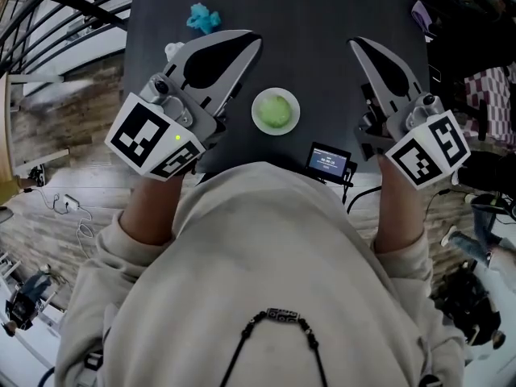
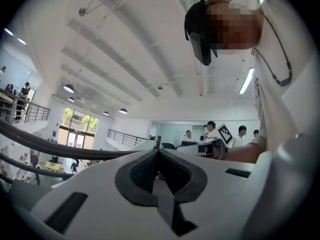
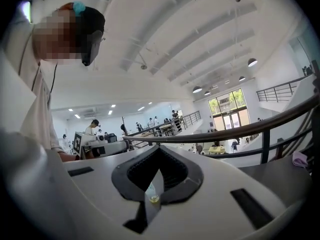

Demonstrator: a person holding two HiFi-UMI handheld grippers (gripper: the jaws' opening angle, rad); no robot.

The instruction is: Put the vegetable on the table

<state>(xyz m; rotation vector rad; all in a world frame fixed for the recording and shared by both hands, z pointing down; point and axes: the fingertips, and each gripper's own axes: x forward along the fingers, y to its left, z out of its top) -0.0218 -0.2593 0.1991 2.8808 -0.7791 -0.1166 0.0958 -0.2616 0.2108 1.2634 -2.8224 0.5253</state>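
A green vegetable (image 1: 274, 111) lies on a small white plate (image 1: 294, 122) near the front of the black table (image 1: 322, 14). My left gripper (image 1: 254, 37) is held above the table to the left of the plate, shut with nothing in it. To the plate's right, my right gripper (image 1: 355, 45) is also shut and empty. Both point away from me, roughly level, apart from the vegetable. In the left gripper view the jaws (image 2: 158, 146) meet against the hall's ceiling; the right gripper view shows its jaws (image 3: 159, 146) closed in the same way.
A teal object (image 1: 201, 16) and a small white thing (image 1: 172, 50) lie at the table's far left. A small device with a lit screen (image 1: 328, 160) sits at the near edge. Purple cloth (image 1: 421, 13) is at the right edge. Black railings (image 1: 56, 6) curve round the left.
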